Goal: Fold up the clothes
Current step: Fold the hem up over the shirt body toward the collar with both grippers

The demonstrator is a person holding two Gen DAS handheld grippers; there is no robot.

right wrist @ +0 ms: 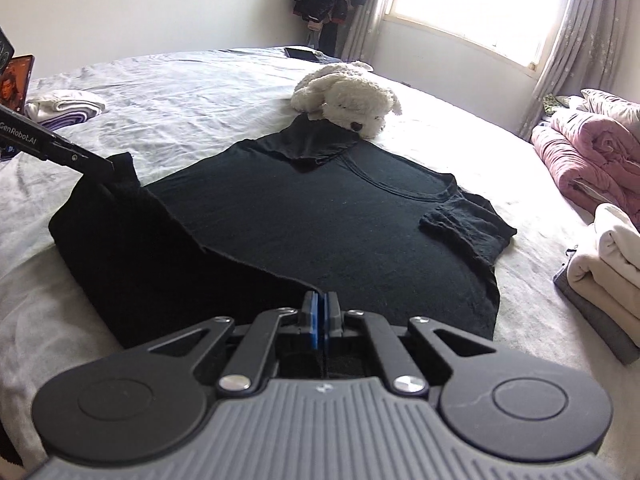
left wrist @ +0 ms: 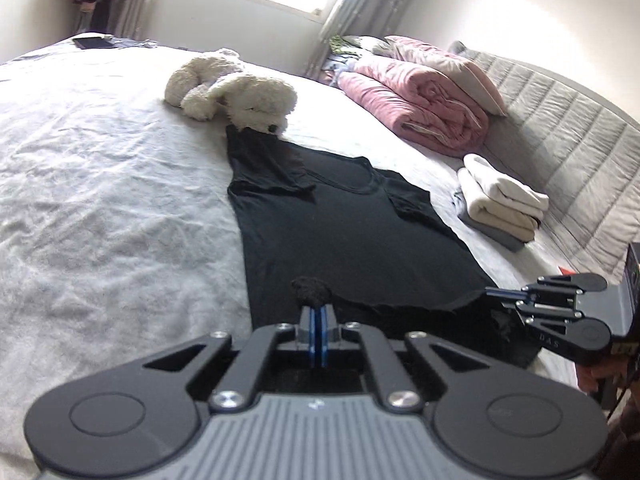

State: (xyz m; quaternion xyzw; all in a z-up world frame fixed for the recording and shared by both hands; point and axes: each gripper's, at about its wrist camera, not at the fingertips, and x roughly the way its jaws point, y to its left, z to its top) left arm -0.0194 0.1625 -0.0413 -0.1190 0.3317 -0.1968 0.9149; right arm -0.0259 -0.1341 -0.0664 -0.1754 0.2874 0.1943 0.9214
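Observation:
A black T-shirt lies flat on the white bed sheet, collar toward a white plush dog, both sleeves folded inward. My left gripper is shut on a bunch of the shirt's bottom hem, lifted a little off the bed. My right gripper is shut on the hem at the other bottom corner. Between the two, the hem is raised and curls over the shirt's body. The right gripper shows in the left wrist view, the left gripper in the right wrist view.
A stack of folded cream and grey clothes lies right of the shirt. A rolled pink quilt and grey padded headboard stand further right. A white folded garment lies far left. A dark tablet rests at the bed's far edge.

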